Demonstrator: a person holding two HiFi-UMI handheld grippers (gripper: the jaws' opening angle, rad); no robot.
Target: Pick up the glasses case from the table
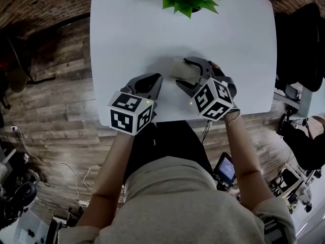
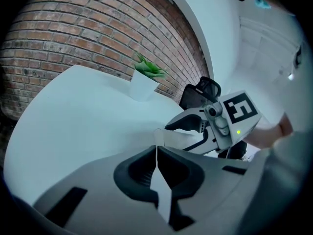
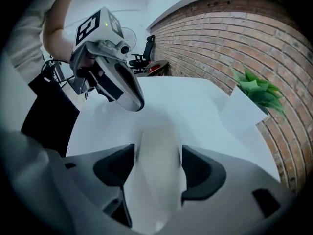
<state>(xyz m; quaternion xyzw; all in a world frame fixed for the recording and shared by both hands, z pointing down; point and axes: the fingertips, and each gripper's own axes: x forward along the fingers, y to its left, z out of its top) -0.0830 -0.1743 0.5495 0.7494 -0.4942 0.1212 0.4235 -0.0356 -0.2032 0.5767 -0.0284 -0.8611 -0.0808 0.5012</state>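
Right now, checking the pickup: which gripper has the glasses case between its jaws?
The right gripper: its jaws stand apart around the pale glasses case, while the left gripper is shut and empty.

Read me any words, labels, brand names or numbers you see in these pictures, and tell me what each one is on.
No readable words or numbers anywhere.
Cube on the left gripper: black-and-white square codes, not letters.
Cube on the right gripper: the same kind of codes.
Small screen at the head view's lower right: lit, too small to read.
Glasses case and white plant pot: no print visible.
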